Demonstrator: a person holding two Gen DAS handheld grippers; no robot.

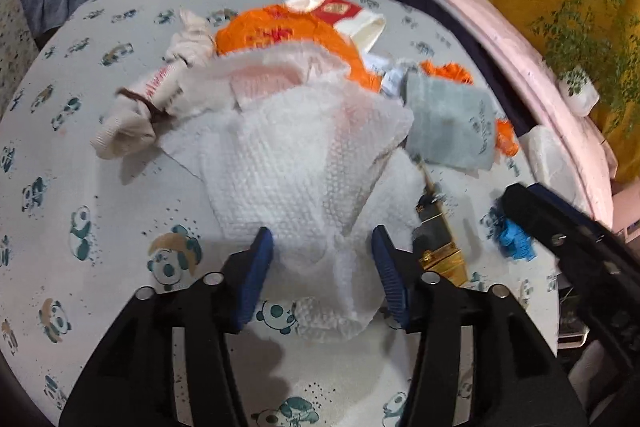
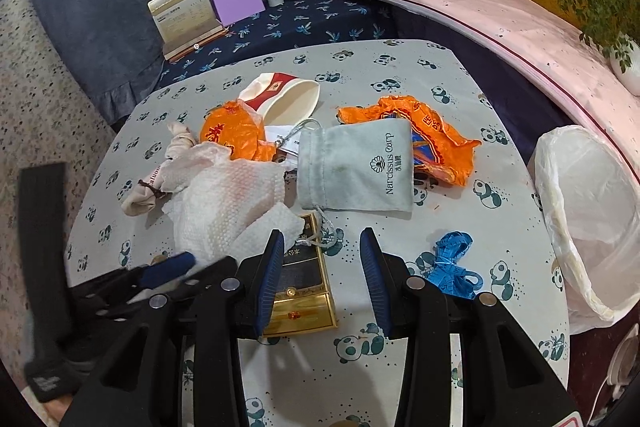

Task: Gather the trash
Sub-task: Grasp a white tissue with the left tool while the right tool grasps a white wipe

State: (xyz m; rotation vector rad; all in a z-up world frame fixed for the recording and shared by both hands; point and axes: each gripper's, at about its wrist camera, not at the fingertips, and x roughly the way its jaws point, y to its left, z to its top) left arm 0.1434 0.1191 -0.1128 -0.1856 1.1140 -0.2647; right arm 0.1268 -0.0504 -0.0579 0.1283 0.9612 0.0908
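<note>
On the panda-print tabletop (image 2: 400, 75) the trash is lying in a loose heap toward the middle and far-left part. The left gripper (image 1: 322, 267) is hanging over the near end of a white embossed paper towel (image 1: 304, 171); its blue pads are standing apart on either side of the towel's bunched near end, with gaps showing between pad and paper, so the jaws are partly open and not pressing on it. The towel is spreading away from the jaws, overlapping a crumpled cream cloth tied with a brown band (image 1: 136, 107) on its left and an orange wrapper (image 1: 280, 31) on its far side. A grey drawstring pouch (image 2: 360, 167) is sitting just right of the towel, and a second orange wrapper (image 2: 424, 131) is lying partly under the pouch's far-right edge. A squashed paper cup (image 2: 288, 95) is lying on its side beyond the first wrapper.

The right gripper (image 2: 322, 279) is hovering above a gold-and-black box (image 2: 304, 291), jaws partly open with nothing between the pads; the box is lying flat under the left pad, near the tabletop's near edge. A bundle of blue ribbon (image 2: 454, 263) is lying just right of these jaws. A bin lined with a white bag (image 2: 580, 219) is standing off the tabletop's right edge.
</note>
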